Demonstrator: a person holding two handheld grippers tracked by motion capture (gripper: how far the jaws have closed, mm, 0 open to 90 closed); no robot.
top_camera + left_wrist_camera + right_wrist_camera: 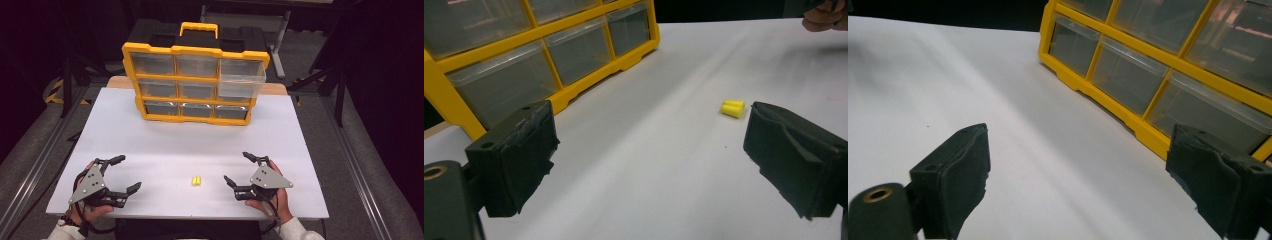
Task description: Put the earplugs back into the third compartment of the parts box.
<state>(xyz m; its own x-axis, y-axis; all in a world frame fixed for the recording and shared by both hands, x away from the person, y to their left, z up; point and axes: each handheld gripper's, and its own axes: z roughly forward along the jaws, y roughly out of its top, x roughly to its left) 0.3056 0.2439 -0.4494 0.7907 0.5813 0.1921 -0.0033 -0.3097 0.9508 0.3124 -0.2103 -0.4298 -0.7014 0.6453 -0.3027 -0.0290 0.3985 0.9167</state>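
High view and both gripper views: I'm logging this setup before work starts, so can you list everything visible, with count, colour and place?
Drawer cabinet: one, yellow frame with black handle and back, nine clear drawers, far middle of the table.
Pulled-out drawer: one, clear, cabinet's top right, sticking out.
Small yellow pieces: two side by side, touching, near edge between the grippers.
Table: one, white top.
Left gripper: one, black with grey plate, near left, jaws open, holding nothing.
Right gripper: one, black with grey plate, near right, jaws open, holding nothing.
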